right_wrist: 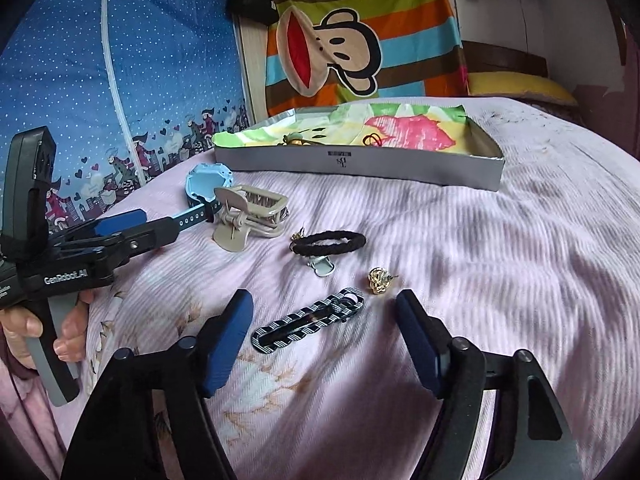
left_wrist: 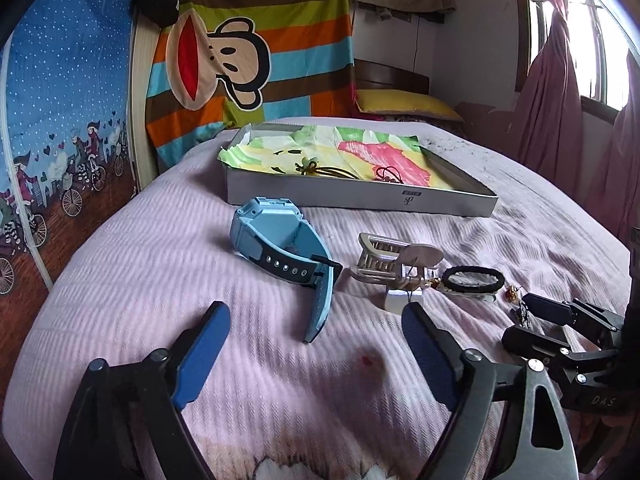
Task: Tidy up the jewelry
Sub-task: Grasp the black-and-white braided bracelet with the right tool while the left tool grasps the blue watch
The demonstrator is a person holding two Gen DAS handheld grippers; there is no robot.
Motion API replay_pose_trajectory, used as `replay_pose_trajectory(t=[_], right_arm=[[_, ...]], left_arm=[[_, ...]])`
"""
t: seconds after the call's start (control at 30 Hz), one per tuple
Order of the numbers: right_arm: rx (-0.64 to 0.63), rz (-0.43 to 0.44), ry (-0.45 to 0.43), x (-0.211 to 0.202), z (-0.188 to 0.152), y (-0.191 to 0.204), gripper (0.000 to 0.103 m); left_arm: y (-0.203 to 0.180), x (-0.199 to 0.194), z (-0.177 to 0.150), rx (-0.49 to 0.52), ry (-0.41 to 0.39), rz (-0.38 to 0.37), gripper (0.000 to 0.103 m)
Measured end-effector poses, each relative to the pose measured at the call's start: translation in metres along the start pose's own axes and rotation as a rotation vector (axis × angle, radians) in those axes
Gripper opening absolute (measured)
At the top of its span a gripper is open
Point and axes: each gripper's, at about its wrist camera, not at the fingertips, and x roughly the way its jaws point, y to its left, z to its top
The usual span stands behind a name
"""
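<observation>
A: Left wrist view first. What lies ahead of the left tongs [left_wrist: 316,326]?

B: They stand apart with nothing between the pads. The blue watch [left_wrist: 280,236] lies on the bed [left_wrist: 140,280] just past them at 12 o'clock, its strap tail running down toward the gap. The beige claw clip [left_wrist: 390,260] sits at 2 o'clock from the tongs, the black hair tie [left_wrist: 474,279] beyond it at 3 o'clock. The grey box [left_wrist: 360,196], lined with a floral cloth and already holding two corded pieces, is farther back at 12 o'clock.

A: How will the watch handle?

B: Light, I'd judge, with a stiff case and a bendy rubbery strap. Take it across the case or the thick strap root; the free tail would flop.

A: Right wrist view?

B: The right tongs [right_wrist: 324,312] are apart too, empty, straddling the striped barrette [right_wrist: 310,322], which lies flat and diagonal between the pads without touching them. The gold earring [right_wrist: 379,280] is just at 1 o'clock of it.

A: Grip advice?

B: The barrette looks rigid, glossy, likely slippery and thin; pinch across its narrow width near the middle.
</observation>
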Motion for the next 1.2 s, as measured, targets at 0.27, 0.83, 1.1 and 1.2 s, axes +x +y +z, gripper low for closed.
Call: replay_pose_trajectory(t=[0.27, 0.83, 1.1, 1.2], right_arm=[[0.030, 0.033, 0.032, 0.008, -0.001, -0.001, 0.054], [0.051, 0.079, 0.037, 0.019, 0.003, 0.004, 0.016], [0.048, 0.080, 0.038, 0.021, 0.001, 0.006, 0.013], [0.050, 0.082, 0.040, 0.021, 0.000, 0.006, 0.013]], left_arm=[[0.000, 0.006, 0.001, 0.000, 0.016, 0.015, 0.071], [0.003, 0.018, 0.004, -0.026, 0.035, 0.019, 0.023], [-0.002, 0.020, 0.003, 0.007, 0.046, 0.007, 0.007], [-0.005, 0.016, 0.002, 0.018, 0.030, 0.012, 0.004]])
